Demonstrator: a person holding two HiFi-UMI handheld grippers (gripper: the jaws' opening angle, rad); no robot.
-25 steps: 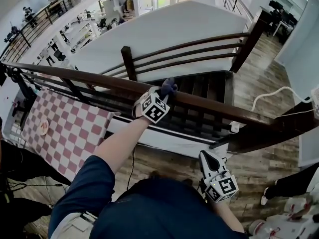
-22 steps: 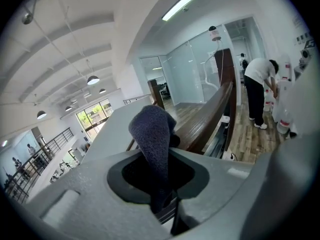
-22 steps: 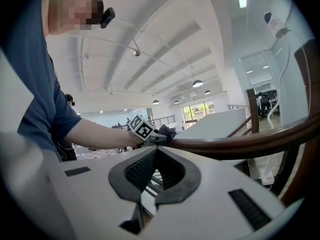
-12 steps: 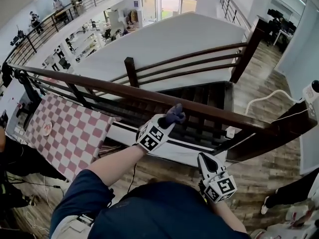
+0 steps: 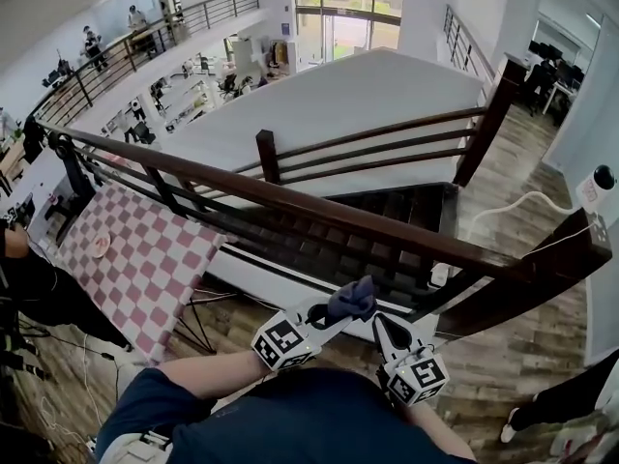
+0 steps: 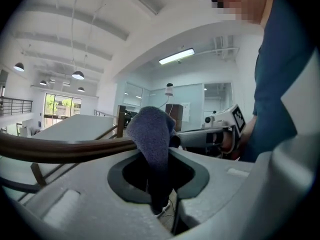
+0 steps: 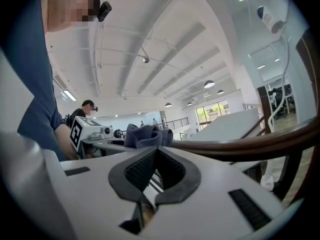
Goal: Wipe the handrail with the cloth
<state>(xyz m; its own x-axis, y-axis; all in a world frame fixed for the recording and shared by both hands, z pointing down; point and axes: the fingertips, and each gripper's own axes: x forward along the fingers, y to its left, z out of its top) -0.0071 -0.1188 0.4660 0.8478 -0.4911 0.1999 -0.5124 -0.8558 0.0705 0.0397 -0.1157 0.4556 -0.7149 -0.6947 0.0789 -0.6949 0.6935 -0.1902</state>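
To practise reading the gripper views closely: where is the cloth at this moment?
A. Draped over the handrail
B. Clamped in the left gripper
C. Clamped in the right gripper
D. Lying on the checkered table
B: the left gripper view shows the cloth pinched between the jaws of the left gripper, while the right gripper has nothing between its jaws.

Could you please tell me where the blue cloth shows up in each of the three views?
Head view: low centre, the cloth is held in the left gripper, nearer than the handrail.
Left gripper view: cloth at centre, standing up between the jaws.
Right gripper view: cloth just left of centre, beyond the jaws.
Shared landmark: the brown handrail, leftward in the left gripper view, rightward in the right gripper view.
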